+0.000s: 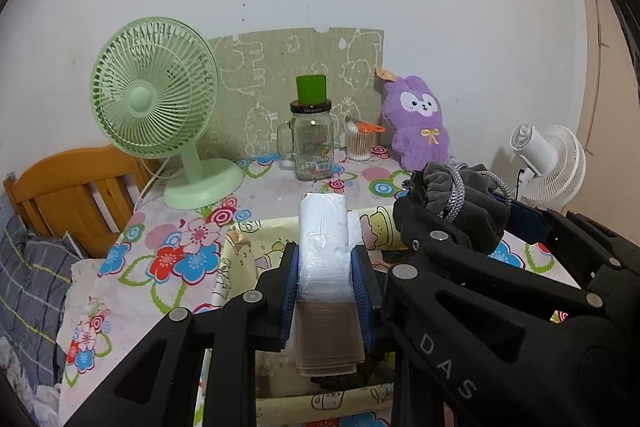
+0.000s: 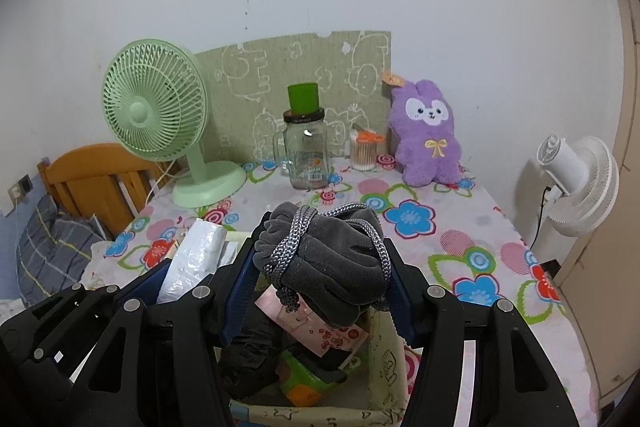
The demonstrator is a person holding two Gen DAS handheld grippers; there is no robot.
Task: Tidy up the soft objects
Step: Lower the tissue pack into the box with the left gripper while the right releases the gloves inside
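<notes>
Looking from the left wrist, the left gripper (image 1: 325, 283) at lower centre pinches a tissue pack (image 1: 324, 251) between its blue pads; the pack is white, wrapped in clear film, with a tan band at its near end, and hangs over a box (image 1: 256, 255) printed with pale yellow cartoons. At right centre the right gripper (image 1: 460, 227) clamps a grey pouch (image 1: 464, 203) wound with a silver cord. Toward the upper frame, on the floral cloth (image 1: 180, 247), stand a green fan (image 1: 156, 107), a glass jar (image 1: 312, 143) topped by a green cup (image 1: 311, 87), a swab tub (image 1: 358, 145) and a purple plush (image 1: 420, 123). From the right wrist, the right gripper (image 2: 320, 267) at centre squeezes the pouch (image 2: 332, 259), soft and creased, its cord (image 2: 292, 243) looped several times around it, above the box (image 2: 384, 367). Inside the box lie a black bag (image 2: 248, 351), a pink packet (image 2: 320, 331) and a green-and-orange item (image 2: 304, 383). At lower left the left gripper (image 2: 176, 279) grips the pack (image 2: 196, 259), tilted over the box's left edge. The plush (image 2: 428, 135) sits upright at upper right, well apart from the box.
</notes>
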